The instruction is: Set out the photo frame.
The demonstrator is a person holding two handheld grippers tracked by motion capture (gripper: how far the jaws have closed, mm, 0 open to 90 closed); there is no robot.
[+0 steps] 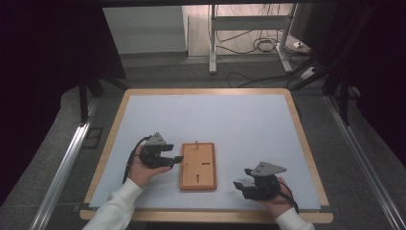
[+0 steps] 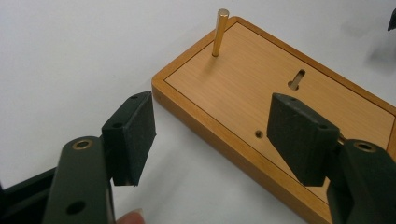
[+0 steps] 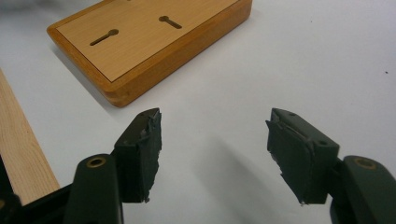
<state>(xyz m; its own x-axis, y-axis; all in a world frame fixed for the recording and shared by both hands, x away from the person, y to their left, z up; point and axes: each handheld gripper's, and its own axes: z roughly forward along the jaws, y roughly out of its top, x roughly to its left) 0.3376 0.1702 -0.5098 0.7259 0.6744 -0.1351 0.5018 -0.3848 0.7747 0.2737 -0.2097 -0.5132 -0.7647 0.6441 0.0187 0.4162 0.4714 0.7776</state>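
A wooden block (image 1: 198,166) with keyhole slots lies flat on the white mat, and a short brass pin (image 2: 220,31) stands upright near its far edge. My left gripper (image 1: 174,159) is open at the block's left edge; its jaws straddle that edge (image 2: 210,135) without pressing on it. My right gripper (image 1: 243,178) sits to the right of the block near the table's front, open, with bare mat between its jaws (image 3: 212,154). The block's near corner (image 3: 116,91) lies ahead of it.
The white mat (image 1: 239,124) covers a wood-rimmed table (image 1: 306,143). Beyond the table's far edge are a metal stand (image 1: 213,43) and cables on the floor (image 1: 263,45). Metal rails run along both sides (image 1: 62,163).
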